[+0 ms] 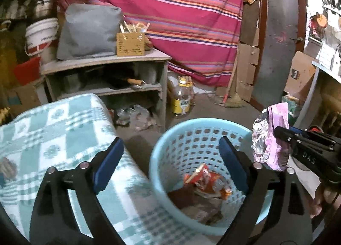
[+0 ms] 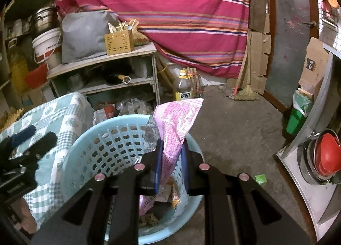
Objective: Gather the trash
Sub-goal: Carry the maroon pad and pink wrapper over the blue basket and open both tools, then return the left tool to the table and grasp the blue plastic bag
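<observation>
A light blue perforated basket [image 1: 202,120] [image 2: 85,136] stands on the floor beside the cloth-covered table. Inside it lie an orange-red snack wrapper [image 1: 204,178] and darker scraps. My left gripper [image 1: 170,141] [image 2: 40,135] is open and empty, its jaws wide across the basket's left rim and the table edge. My right gripper [image 2: 172,143] [image 1: 278,133] is shut on a pink printed wrapper [image 2: 177,117] [image 1: 276,114] with a silver foil inner side. It holds the wrapper upright above the basket's right rim, and the lower end hangs into the basket.
The table's green-and-white checked cloth [image 1: 53,129] is at the left. A wooden shelf [image 1: 106,61] stands behind, with crumpled plastic litter [image 1: 136,114] at its foot. An oil bottle [image 1: 182,99] and a broom [image 1: 232,99] stand further back. A small green packet [image 2: 261,178] lies on the floor at right.
</observation>
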The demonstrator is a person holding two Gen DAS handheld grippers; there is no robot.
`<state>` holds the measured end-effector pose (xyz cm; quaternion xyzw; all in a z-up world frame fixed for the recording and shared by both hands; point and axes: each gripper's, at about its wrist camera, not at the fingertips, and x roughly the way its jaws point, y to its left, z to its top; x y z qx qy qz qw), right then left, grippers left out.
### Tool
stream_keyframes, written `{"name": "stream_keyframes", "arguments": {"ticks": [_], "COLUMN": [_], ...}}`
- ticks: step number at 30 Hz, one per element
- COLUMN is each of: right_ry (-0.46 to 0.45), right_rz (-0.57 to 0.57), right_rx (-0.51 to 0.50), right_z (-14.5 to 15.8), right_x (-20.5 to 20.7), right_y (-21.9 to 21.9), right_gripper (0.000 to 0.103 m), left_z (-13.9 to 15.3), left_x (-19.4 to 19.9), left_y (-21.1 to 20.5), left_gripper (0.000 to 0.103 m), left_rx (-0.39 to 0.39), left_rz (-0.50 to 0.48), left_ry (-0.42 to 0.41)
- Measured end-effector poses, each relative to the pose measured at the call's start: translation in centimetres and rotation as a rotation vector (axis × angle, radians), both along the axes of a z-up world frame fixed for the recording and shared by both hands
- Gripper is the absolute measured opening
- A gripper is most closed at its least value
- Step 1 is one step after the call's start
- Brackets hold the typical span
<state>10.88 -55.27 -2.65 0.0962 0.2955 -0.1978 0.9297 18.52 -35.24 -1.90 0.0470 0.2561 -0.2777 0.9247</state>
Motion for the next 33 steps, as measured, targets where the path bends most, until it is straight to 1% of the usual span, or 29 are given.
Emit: {"name": "stream_keyframes", "arguments": {"ticks": [1,2,5,6,7,8,9,10,12,13,16,19,22,28,33], "right_ry": [0.007,0.015,0.045,0.060,0.069,0.077,0.084,0.090,0.098,0.096,0.075,0.033,0.000,-0.055,-0.110], "right_rz": [0.011,0.021,0.029,0.035,0.039,0.041,0.041,0.039,0.031,0.027,0.018,0.037,0.083,0.185,0.272], "right_rx": [0.001,0.000,-0.044,-0.056,-0.057,-0.056,-0.055,-0.057,-0.061,-0.060,-0.057,-0.046,-0.032,-0.045,-0.016], "right_z": [-0.1,-0.2,-0.6,-0.8,-0.9,-1.0,-1.2,-1.3,-1.3,-1.1,-0.5,0.3,1.0,1.7,1.7], "right_x": [0.3,0.6,1.6,2.1,2.4,2.7,2.9,3.1,3.3,3.4,3.3,3.1,3.4,4.5,5.8], "right_y": [0.2,0.5,1.9,2.4,2.6,2.9,3.2,3.3,3.8,4.0,4.6,5.9,7.9,13.2,17.8], "right_gripper": [0.020,0.020,0.022,0.030,0.043,0.048,0.056,0.060,0.064,0.068,0.077,0.080,0.084,0.086,0.087], "left_z": [0.2,0.4,1.1,1.3,1.5,1.8,2.0,2.2,2.6,2.8,3.3,3.5,3.5,2.8,2.4], "left_x": [-0.1,-0.1,0.1,0.1,0.2,0.2,0.3,0.3,0.3,0.3,0.2,0.2,0.4,1.5,1.8], "left_y": [0.6,1.0,3.0,3.7,4.5,5.3,6.3,6.9,8.4,9.4,12.2,15.2,18.8,26.1,31.3], "left_gripper": [0.093,0.093,0.094,0.095,0.096,0.097,0.097,0.097,0.097,0.097,0.097,0.097,0.097,0.097,0.097], "left_rx": [0.004,0.004,0.003,0.003,0.003,0.003,0.003,0.006,0.016,0.024,0.040,0.056,0.079,0.109,0.113], "left_rz": [0.016,0.025,0.054,0.065,0.079,0.092,0.107,0.116,0.136,0.151,0.190,0.230,0.283,0.400,0.478], "left_ry": [-0.011,-0.016,-0.024,-0.028,-0.032,-0.036,-0.040,-0.044,-0.057,-0.067,-0.088,-0.102,-0.110,-0.095,-0.081]}}
